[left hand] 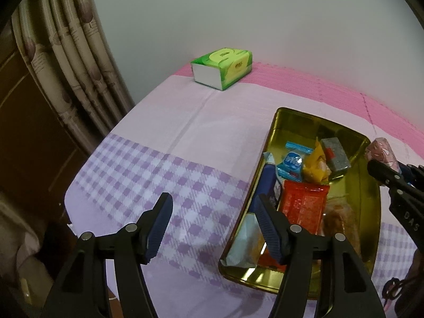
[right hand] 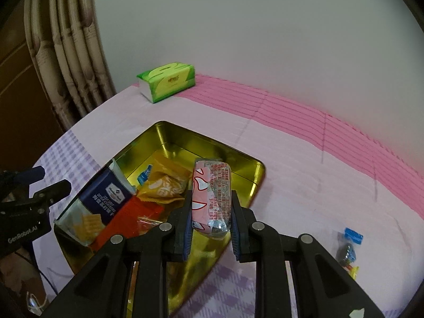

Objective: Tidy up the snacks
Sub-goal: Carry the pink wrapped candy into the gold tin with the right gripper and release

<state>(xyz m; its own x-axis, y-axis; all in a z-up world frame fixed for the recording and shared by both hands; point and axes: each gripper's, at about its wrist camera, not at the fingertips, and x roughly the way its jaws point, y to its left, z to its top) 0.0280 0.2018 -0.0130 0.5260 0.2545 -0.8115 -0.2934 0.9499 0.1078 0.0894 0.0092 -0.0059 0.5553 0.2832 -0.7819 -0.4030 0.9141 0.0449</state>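
Observation:
A gold tin lies open on the lilac cloth and holds several snacks: a navy cracker pack, a red pack, a yellow pack, a small blue packet and a grey block. My right gripper is shut on a pink wrapped snack and holds it above the tin's near right side. From the left wrist view, that pink snack shows at the right edge. My left gripper stands open and empty over the tin's left rim, and its right finger hides part of the navy pack.
A green tissue box sits at the far edge of the cloth by the wall. Loose wrapped candies lie on the cloth right of the tin. A curtain hangs past the table's left edge.

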